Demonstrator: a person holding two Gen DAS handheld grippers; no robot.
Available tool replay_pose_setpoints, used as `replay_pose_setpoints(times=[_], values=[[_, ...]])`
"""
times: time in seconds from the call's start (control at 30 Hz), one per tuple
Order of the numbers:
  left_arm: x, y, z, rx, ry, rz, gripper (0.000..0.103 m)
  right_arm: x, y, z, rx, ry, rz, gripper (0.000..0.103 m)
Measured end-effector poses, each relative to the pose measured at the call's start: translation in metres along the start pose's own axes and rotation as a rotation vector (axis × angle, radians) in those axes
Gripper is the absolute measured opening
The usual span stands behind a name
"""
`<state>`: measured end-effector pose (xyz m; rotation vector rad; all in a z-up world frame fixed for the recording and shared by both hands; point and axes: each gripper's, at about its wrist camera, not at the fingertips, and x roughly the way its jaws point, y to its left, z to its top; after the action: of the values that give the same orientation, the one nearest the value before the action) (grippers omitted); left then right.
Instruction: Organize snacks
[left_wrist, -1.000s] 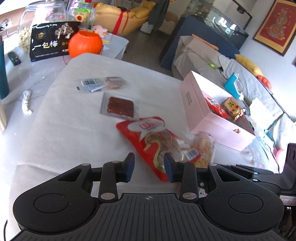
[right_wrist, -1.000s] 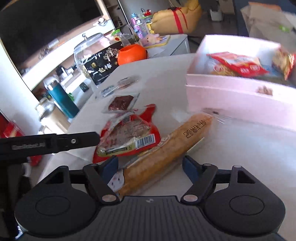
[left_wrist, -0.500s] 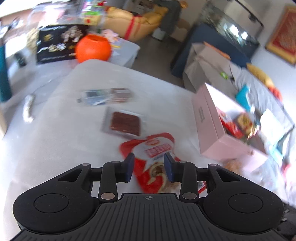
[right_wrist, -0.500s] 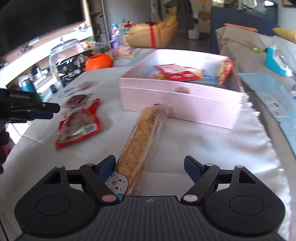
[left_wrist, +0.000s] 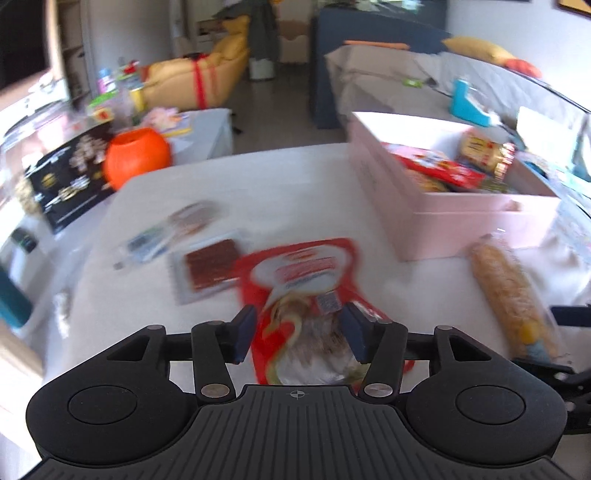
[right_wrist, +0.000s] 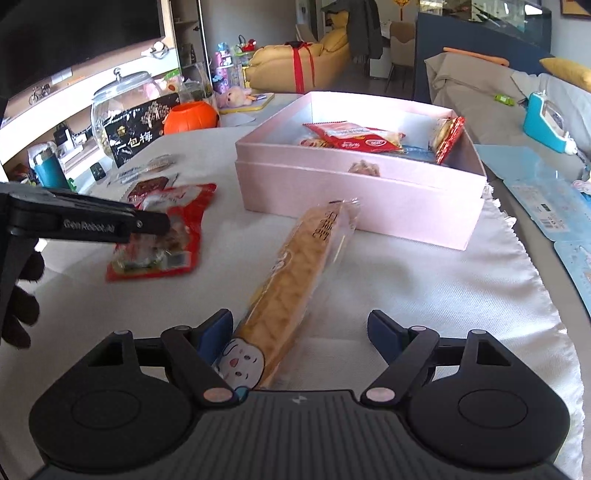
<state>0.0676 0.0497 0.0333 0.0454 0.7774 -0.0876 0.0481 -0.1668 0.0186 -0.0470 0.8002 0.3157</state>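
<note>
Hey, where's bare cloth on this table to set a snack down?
Bare cloth lies right of the long cracker pack, in front of the pink box. Crowded: the left side around the red pouch and the flat packets.

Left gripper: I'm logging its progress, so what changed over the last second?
The left gripper advanced over the red snack bag and opened wider, now straddling it. The right gripper stays open around the long biscuit pack; the pink box is unchanged.
</note>
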Motion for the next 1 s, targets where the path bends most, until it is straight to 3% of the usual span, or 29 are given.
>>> replay_pose_setpoints(times=[0.07, 0.2, 0.3, 0.37, 0.43, 0.57, 0.63, 0.73, 0.83, 0.9, 0.93, 1.0], values=[[-0.001, 0.016, 0.002, -0.059, 0.006, 0.003, 0.053, 0.000, 0.002, -0.002, -0.013, -0.006, -0.007, 0.081], [0.000, 0.039, 0.010, -0.262, 0.018, -0.115, 0.053, 0.003, 0.008, -0.007, -0.031, -0.028, -0.030, 0.085], [0.004, 0.021, 0.022, -0.166, -0.014, -0.041, 0.053, 0.003, 0.013, -0.012, -0.045, -0.054, -0.054, 0.085], [0.018, 0.006, 0.028, -0.067, 0.011, 0.009, 0.055, 0.003, 0.010, -0.011, -0.033, -0.051, -0.040, 0.086], [0.027, -0.002, 0.029, -0.019, 0.008, -0.002, 0.058, 0.003, 0.010, -0.011, -0.033, -0.052, -0.036, 0.086], [0.046, -0.012, 0.027, 0.062, 0.029, 0.018, 0.082, 0.002, 0.010, -0.013, -0.036, -0.053, -0.037, 0.088], [0.046, -0.015, 0.022, 0.070, 0.029, 0.014, 0.084, 0.003, 0.010, -0.013, -0.039, -0.052, -0.032, 0.090], [0.030, -0.014, 0.012, 0.050, 0.000, -0.059, 0.071, 0.004, 0.010, -0.013, -0.045, -0.046, -0.020, 0.093], [0.004, -0.015, -0.003, 0.043, -0.037, -0.129, 0.051, 0.005, 0.008, -0.011, -0.046, -0.035, 0.015, 0.099], [-0.011, -0.015, -0.013, 0.023, -0.062, -0.172, 0.024, 0.004, 0.005, -0.011, -0.039, -0.036, 0.038, 0.101], [-0.016, -0.015, -0.017, 0.012, -0.063, -0.183, 0.019, 0.003, 0.003, -0.011, -0.037, -0.035, 0.057, 0.102], [-0.023, -0.018, -0.024, 0.024, -0.057, -0.177, 0.019, 0.003, -0.002, -0.010, -0.018, -0.035, 0.093, 0.102]])
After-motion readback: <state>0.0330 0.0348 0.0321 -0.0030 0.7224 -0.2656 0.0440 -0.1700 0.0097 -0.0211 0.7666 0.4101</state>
